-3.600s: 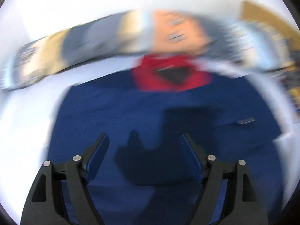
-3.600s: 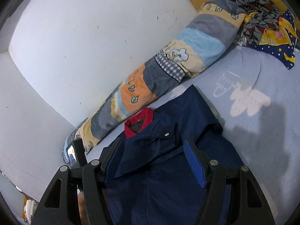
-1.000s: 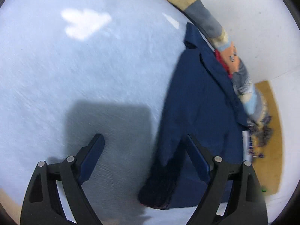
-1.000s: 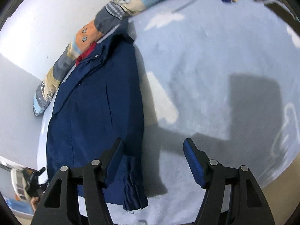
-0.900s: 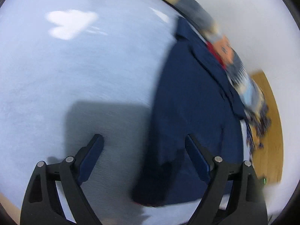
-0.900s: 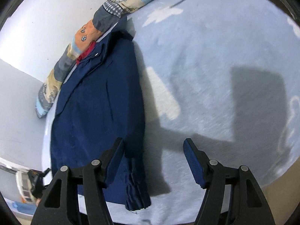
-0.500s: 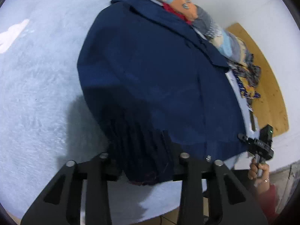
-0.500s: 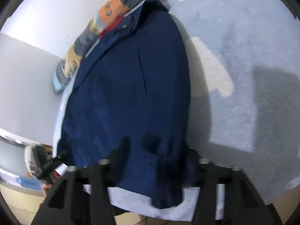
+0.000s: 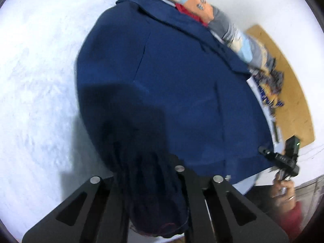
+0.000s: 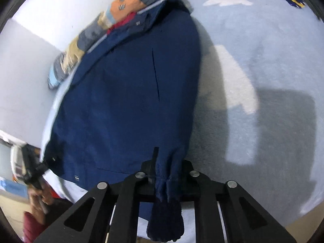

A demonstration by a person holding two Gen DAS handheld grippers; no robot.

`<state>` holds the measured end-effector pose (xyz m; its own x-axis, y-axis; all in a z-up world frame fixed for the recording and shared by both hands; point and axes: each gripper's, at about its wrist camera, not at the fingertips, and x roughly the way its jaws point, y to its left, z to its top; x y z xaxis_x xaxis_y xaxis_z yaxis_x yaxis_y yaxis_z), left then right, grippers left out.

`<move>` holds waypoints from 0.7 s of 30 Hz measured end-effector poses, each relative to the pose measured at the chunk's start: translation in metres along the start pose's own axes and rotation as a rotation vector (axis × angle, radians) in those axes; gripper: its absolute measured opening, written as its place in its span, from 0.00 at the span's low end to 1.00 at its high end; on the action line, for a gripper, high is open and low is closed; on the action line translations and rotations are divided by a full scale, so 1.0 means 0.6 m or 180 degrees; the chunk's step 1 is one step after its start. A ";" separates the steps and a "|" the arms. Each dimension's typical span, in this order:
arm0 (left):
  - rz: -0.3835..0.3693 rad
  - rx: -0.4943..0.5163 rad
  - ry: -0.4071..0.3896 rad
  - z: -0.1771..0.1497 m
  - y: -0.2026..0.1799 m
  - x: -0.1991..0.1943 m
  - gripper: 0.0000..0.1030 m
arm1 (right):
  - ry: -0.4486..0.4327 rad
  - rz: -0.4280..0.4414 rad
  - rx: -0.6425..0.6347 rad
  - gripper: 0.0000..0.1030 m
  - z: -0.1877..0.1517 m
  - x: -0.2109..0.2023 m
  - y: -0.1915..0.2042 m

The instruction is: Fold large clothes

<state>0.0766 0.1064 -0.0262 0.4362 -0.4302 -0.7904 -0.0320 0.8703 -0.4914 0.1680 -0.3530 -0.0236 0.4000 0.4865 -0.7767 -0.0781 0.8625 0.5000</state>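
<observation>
A large navy blue jacket [image 9: 182, 77] with a red inner collar lies flat on a pale blue bed sheet [image 9: 36, 81]; it also shows in the right wrist view [image 10: 125, 93]. My left gripper [image 9: 145, 170] is shut on the ribbed cuff at the jacket's left bottom corner. My right gripper [image 10: 168, 172] is shut on the ribbed cuff [image 10: 165, 218] at the jacket's right bottom corner. Each gripper appears small in the other's view, the right gripper at the far hem [image 9: 283, 158], the left gripper likewise [image 10: 34, 174].
A long patchwork bolster pillow [image 10: 113, 14] lies along the white wall behind the collar. Patterned fabric [image 9: 269, 89] lies by a wooden headboard [image 9: 293, 93]. The sheet [image 10: 263, 81] extends to the right of the jacket. The bed's front edge is just below both grippers.
Both grippers went from open beside the jacket to shut on its bottom cuffs. In the last half second the views moved closer over the jacket.
</observation>
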 end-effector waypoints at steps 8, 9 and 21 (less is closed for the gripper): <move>0.0048 0.0082 -0.0070 -0.043 -0.018 -0.030 0.03 | -0.0236 0.0222 0.0021 0.10 -0.026 -0.064 0.005; 0.0046 0.0085 -0.0071 -0.052 -0.014 -0.036 0.03 | -0.0246 0.0205 0.0008 0.10 -0.031 -0.070 0.004; 0.0594 -0.0516 -0.0225 -0.067 0.097 -0.135 0.51 | -0.0208 -0.0517 0.0145 0.43 -0.016 -0.067 -0.012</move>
<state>0.0032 0.1824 -0.0054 0.4707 -0.2430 -0.8482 -0.2592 0.8809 -0.3962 0.1435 -0.3771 0.0003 0.4627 0.3300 -0.8228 0.0331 0.9211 0.3880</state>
